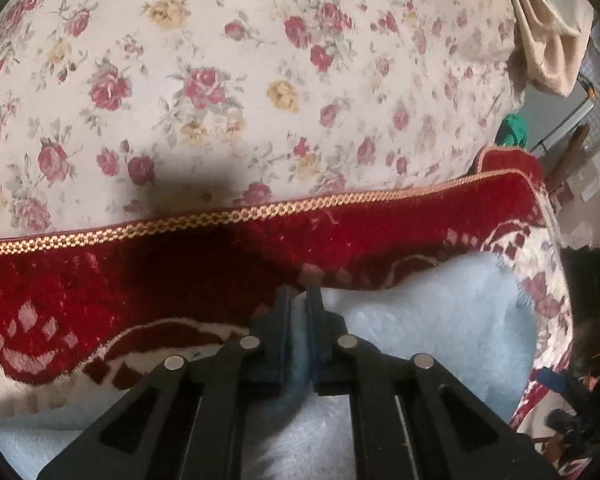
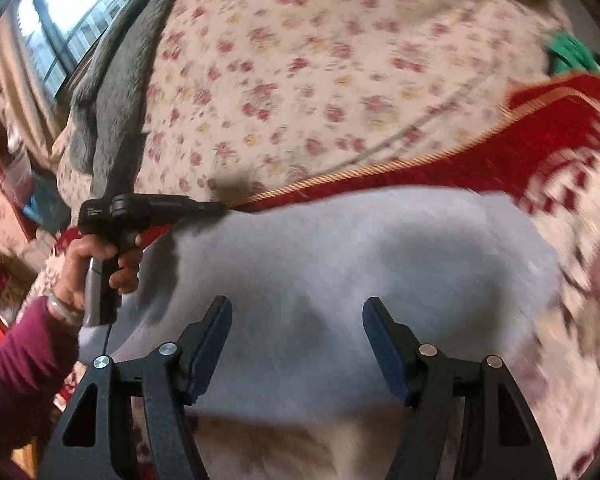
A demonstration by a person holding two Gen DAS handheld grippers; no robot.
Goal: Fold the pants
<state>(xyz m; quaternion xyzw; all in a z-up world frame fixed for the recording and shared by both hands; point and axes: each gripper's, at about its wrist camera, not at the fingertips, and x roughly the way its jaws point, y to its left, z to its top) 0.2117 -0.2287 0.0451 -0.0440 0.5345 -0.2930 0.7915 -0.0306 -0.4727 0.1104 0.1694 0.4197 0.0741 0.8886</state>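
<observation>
The pale blue fleecy pants (image 1: 420, 320) lie flat on a dark red plush rug with a gold braided border and cream pattern (image 1: 180, 264), which itself rests on a cream bedcover printed with red and yellow roses (image 1: 220, 80).

In the left wrist view the pants fill the frame from 3 o'clock round to 6 o'clock, their top edge meeting the rug near centre. The left gripper (image 1: 300, 300) is pressed together on a fold of the pants' edge, blue fabric showing in the narrow slot between its black fingers (image 1: 282, 320). At 2 o'clock a small green object (image 1: 512, 130) sits just past the rug's far corner, and a beige pleated cloth (image 1: 548, 40) hangs at 1 o'clock.

In the right wrist view the pants (image 2: 360, 264) spread across the centre. The right gripper (image 2: 296, 320) hovers over them at 6 o'clock with its blue-padded fingers (image 2: 384, 352) spread wide, nothing between them. At 9 o'clock the person's left hand (image 2: 96, 268), in a maroon sleeve (image 2: 16, 360), grasps the handle of the left gripper (image 2: 216, 206), whose tip meets the pants' upper left corner at the rug's border. A grey furry blanket (image 2: 116, 80) lies along the bedcover (image 2: 320, 60) at 10 o'clock, beside a window (image 2: 68, 12).
</observation>
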